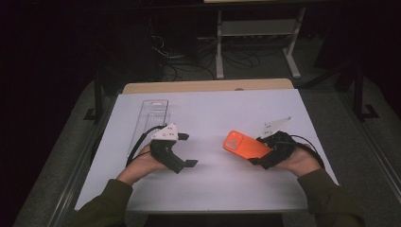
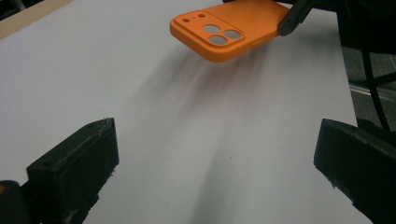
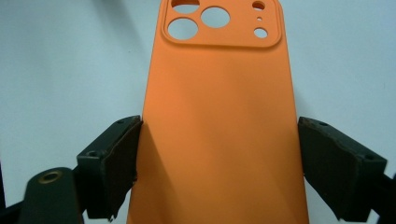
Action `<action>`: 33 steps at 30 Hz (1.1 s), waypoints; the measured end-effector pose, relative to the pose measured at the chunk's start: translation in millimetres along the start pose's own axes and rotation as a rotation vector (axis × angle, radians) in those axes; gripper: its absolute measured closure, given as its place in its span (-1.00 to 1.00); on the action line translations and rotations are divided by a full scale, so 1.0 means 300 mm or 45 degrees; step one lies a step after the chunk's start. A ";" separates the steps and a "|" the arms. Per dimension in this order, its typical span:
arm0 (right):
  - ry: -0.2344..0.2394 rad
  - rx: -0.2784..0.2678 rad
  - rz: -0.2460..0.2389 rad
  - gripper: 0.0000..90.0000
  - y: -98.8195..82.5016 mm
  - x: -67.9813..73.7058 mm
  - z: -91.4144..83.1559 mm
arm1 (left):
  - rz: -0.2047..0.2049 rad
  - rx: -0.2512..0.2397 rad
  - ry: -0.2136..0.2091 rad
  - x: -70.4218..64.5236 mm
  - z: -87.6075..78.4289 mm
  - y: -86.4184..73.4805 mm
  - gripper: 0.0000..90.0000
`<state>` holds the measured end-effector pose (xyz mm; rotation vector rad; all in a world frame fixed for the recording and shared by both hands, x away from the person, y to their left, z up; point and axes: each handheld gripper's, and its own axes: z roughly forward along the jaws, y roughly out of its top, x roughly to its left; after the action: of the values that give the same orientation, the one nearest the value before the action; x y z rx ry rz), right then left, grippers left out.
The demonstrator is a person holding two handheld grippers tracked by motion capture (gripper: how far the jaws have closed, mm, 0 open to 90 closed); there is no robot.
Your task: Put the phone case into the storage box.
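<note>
Holding an orange phone case (image 1: 245, 145) in my right gripper (image 1: 263, 152), I have it lifted off the white worktop (image 1: 213, 113), camera end pointing toward my left gripper (image 1: 188, 149). The jaws of the right one sit closed on the case's two long edges, near the plain end, as the right gripper view shows: the case (image 3: 219, 121) runs straight up between them, camera cutouts at the far end.

My read on handling: light, thin, probably a soft rubbery shell that bends if squeezed hard, so a light pinch across the width is enough. The matte skin should grip well, no real slip risk. Not fragile. For the left gripper I'd take the free camera end by its side edges, clear of the cutouts where the wall is weakest.

The left gripper's jaws stand wide apart with nothing between them, over bare worktop.

View differences: the left gripper view shows the case (image 2: 224, 32) clear of the worktop, with its shadow underneath, which the right gripper view cannot tell me. The high view adds a clear plastic tray (image 1: 152, 116) lying behind the left hand (image 1: 144, 163), well apart from the case.
</note>
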<state>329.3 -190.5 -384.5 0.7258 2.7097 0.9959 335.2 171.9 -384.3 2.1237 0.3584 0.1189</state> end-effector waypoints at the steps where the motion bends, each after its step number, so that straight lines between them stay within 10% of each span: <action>1: 0.004 0.006 -0.007 -0.65 0.001 0.000 0.001 | 0.004 -0.003 -0.002 0.001 0.002 0.003 -1.00; 33: 0.078 0.025 -0.128 -0.66 0.072 -0.010 0.020 | 0.144 0.060 -0.074 0.049 0.038 0.141 -1.00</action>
<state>342.2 -174.4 -375.1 0.5643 2.7813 0.9850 360.4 145.7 -356.1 2.1890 0.2084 0.1152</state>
